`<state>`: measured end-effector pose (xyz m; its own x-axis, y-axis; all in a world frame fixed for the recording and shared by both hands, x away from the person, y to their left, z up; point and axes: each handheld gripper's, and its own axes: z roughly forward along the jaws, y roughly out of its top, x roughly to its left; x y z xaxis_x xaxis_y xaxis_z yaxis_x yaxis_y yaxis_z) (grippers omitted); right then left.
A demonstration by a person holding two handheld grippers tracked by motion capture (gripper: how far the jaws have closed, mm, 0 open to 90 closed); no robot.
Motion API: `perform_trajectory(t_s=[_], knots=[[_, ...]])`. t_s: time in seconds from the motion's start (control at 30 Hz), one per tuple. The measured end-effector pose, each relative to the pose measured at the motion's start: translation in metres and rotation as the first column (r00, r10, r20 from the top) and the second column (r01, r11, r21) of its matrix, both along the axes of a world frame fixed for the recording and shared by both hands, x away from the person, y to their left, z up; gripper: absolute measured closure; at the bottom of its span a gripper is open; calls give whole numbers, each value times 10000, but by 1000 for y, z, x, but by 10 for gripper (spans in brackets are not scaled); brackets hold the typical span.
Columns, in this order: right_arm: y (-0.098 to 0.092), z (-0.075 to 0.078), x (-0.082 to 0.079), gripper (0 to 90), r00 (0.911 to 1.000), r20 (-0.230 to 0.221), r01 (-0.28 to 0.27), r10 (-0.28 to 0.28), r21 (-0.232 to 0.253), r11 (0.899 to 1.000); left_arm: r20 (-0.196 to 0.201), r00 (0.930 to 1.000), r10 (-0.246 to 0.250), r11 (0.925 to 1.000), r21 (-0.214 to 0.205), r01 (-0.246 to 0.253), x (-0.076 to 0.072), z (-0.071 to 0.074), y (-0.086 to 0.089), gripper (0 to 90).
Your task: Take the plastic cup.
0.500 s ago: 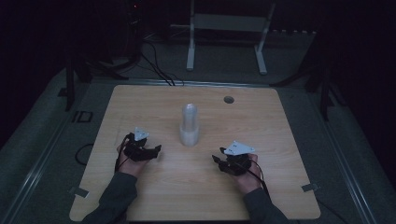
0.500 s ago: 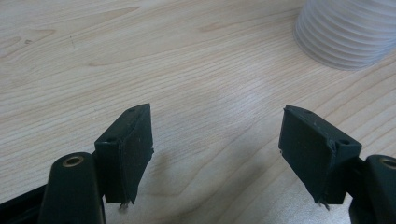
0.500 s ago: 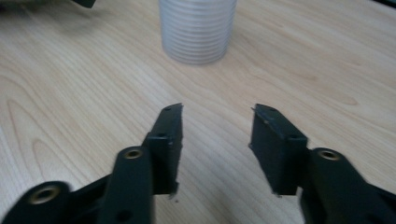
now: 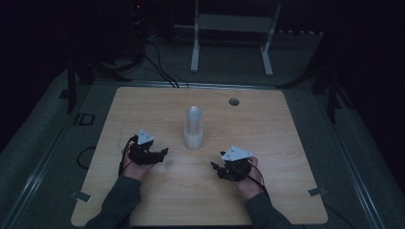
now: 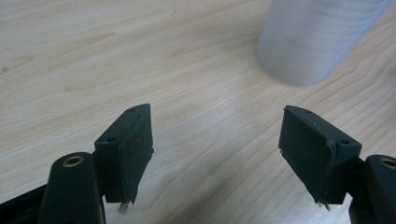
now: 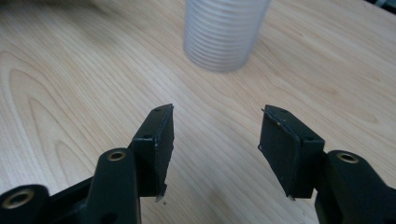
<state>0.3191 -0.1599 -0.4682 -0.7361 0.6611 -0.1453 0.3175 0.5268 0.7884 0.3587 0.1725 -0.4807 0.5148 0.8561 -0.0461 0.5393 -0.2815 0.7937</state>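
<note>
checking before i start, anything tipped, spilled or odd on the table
Nothing stands out. The stack of white cups stands upright mid-table, apart from both hand-held grippers, left and right, whose jaws are empty.

The pale wooden table (image 4: 143,109) has a smooth, matt top with a light printed-looking grain. The whitish translucent stack of plastic cups (image 4: 194,126) looks ribbed along its side and faintly glossy. The black plastic left gripper (image 5: 217,149) and the black plastic right gripper (image 6: 215,140) are matt, with dull, slightly rough pads (image 5: 135,154) and small brass-coloured metal bushings.
</note>
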Motion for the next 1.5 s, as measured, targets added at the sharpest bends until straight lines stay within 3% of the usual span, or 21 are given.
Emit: perform_trajectory(t_s=[0.17,0.6,1.03,1.27,1.5], knots=[[12,4,0,450,9997,87,-208,211,-266,9994,175,9993,-317,9993,-187,320,0,11,-1,259],[30,13,7,438,9991,338,-237,239,-65,9997,628,9963,-586,9979,-246,603,3,33,-1,257],[45,20,17,432,9990,428,-115,99,376,9992,1049,9878,-1154,9931,-83,1170,5,56,-6,257],[48,21,27,372,9996,228,129,-151,951,9954,1207,9839,-1320,9907,-178,1351,6,71,-8,257],[52,25,34,329,9989,295,338,-375,1172,9925,1351,9787,-1544,9867,-294,1597,7,83,-11,254]])
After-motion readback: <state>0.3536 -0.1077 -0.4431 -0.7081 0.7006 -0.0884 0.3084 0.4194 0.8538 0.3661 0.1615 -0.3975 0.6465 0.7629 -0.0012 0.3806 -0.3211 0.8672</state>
